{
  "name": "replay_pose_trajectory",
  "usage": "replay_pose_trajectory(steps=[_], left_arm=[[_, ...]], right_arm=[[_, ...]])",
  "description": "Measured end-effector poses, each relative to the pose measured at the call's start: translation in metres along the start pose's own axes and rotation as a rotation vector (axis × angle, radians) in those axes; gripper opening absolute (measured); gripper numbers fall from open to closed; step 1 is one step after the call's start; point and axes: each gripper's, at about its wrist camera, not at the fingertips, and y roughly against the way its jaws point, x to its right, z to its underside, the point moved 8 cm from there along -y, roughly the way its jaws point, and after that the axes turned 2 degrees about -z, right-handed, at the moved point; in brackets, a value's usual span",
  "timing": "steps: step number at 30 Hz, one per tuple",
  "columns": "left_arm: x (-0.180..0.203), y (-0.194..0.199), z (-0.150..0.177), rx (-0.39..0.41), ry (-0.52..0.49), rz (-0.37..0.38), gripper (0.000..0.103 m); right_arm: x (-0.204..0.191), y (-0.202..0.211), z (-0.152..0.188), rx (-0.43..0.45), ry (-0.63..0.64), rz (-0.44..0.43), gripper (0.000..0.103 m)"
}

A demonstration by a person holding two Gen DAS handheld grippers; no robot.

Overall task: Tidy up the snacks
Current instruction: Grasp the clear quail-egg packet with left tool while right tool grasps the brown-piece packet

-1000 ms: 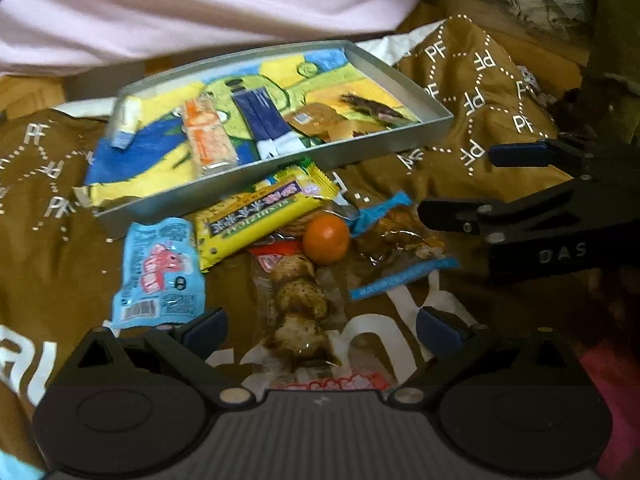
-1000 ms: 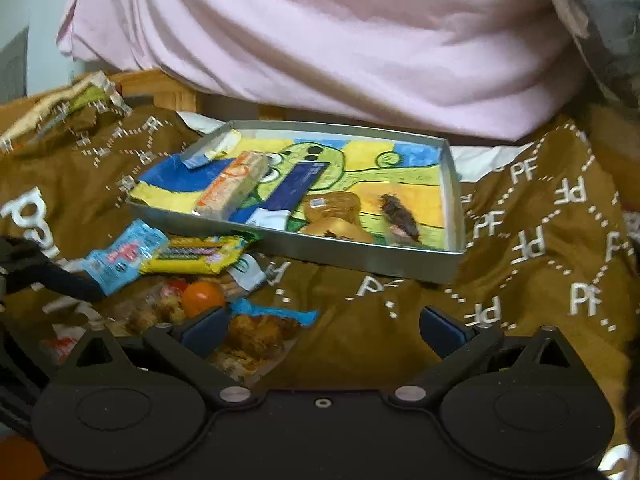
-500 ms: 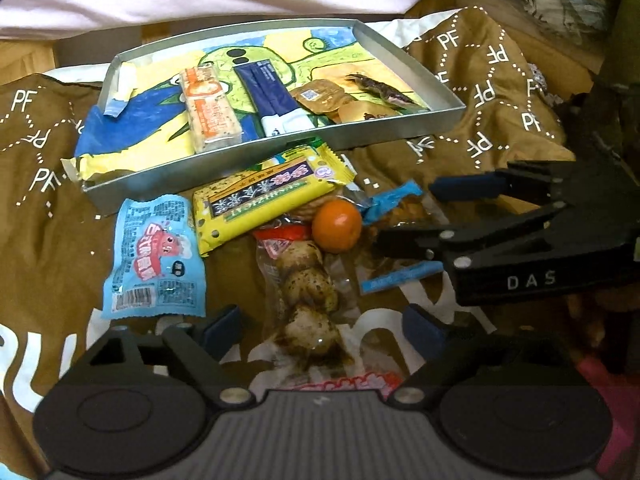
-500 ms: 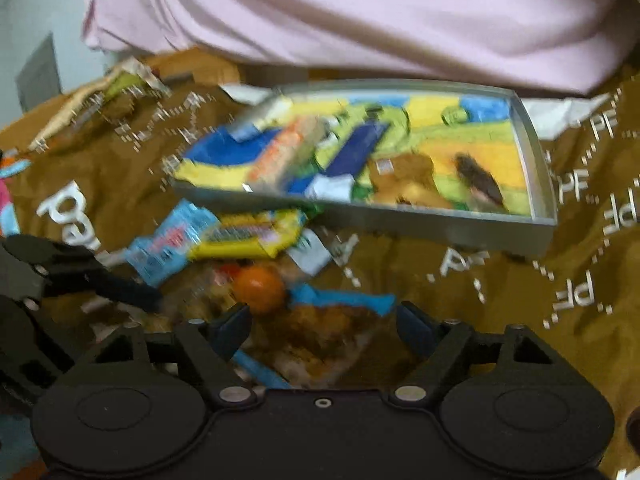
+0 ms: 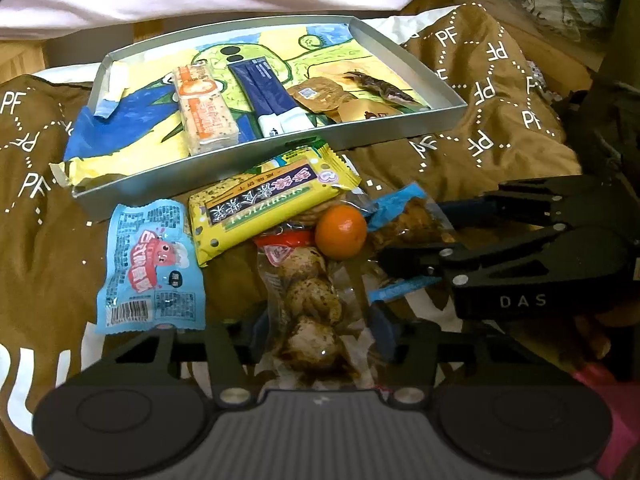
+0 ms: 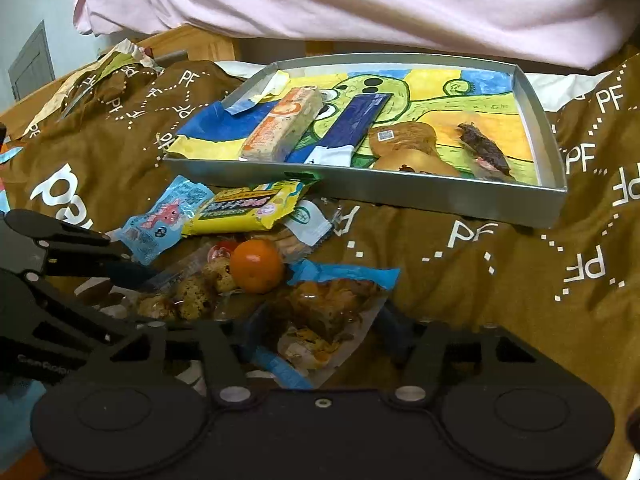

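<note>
The left gripper is spread around the egg packet; the right gripper likewise around the blue-edged packet. At 12 o'clock, the tray is filled with a cracker pack and a navy sachet.

1. Metal tray – shallow, grey, lined with a green-and-yellow drawing; holds an orange-printed cracker pack, a dark blue sachet and brown packets.
2. Yellow snack bar – flat, just in front of the tray, its top corner touching the tray wall.
3. Light blue pouch – flat, left of the bar.
4. Small orange – in front of the tray, between a clear pack of brown eggs and a blue-edged pack.
</note>
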Motion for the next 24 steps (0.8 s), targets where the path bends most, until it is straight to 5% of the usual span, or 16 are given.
replay_pose_trajectory(steps=[9,18,24], left_arm=[[0.0,0.01,0.002,-0.025,0.031,-0.019,0.047],[-0.006,-0.002,-0.002,-0.037,0.087,-0.028,0.054],[-0.006,0.0,-0.002,-0.028,0.109,-0.045,0.045]], right_arm=[[0.004,0.006,0.0,0.005,-0.035,-0.016,0.05],[0.006,0.003,-0.001,0.024,-0.064,-0.023,0.055],[0.006,0.002,-0.001,0.035,-0.074,-0.022,0.053]])
